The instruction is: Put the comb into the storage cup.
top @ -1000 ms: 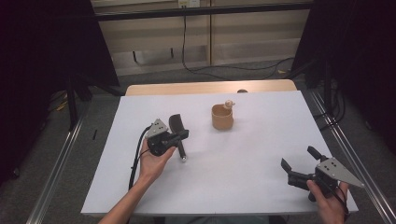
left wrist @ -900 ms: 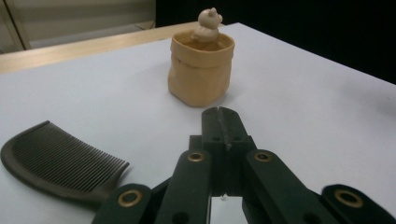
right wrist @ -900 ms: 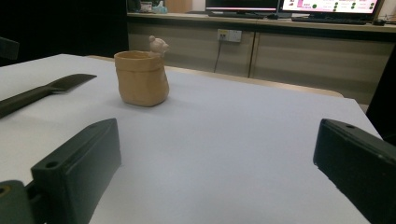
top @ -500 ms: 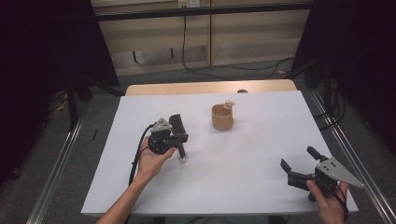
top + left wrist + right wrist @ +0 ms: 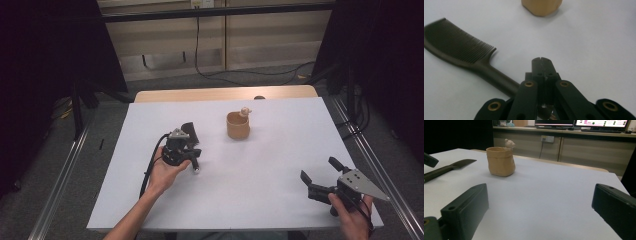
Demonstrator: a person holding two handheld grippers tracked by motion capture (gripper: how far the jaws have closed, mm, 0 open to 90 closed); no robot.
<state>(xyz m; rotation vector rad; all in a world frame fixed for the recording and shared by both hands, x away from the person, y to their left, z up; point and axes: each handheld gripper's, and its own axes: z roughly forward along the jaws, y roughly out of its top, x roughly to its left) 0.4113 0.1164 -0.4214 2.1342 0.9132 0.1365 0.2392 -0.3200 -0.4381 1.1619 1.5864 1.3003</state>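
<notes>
I take the tan cup [image 5: 238, 126] as my landmark. My left gripper [image 5: 541, 62] sits down and to the left of it on the white table [image 5: 280, 200], jaws pressed flat together with nothing between the tips. The dark comb [image 5: 461, 53] lies on the table just beside those jaws, on the side away from the cup as I see it in the left gripper view. Its handle runs down under the gripper's body there, so I cannot tell where it ends or whether the gripper touches it. From the high view the comb's toothed end [image 5: 190, 131] pokes out past the gripper toward the cup's left, and the hand [image 5: 167, 172] and gripper body hide the rest. A small bright bit below the jaws is too blurred to name.

My right gripper [image 5: 320, 176] hangs well apart from the cup, near the table's front right corner, jaws spread wide and empty. In its own view the cup [image 5: 499, 161] stands upright with a small bear-like figure [image 5: 509, 144] at its rim; the inside of the cup is out of sight.
</notes>
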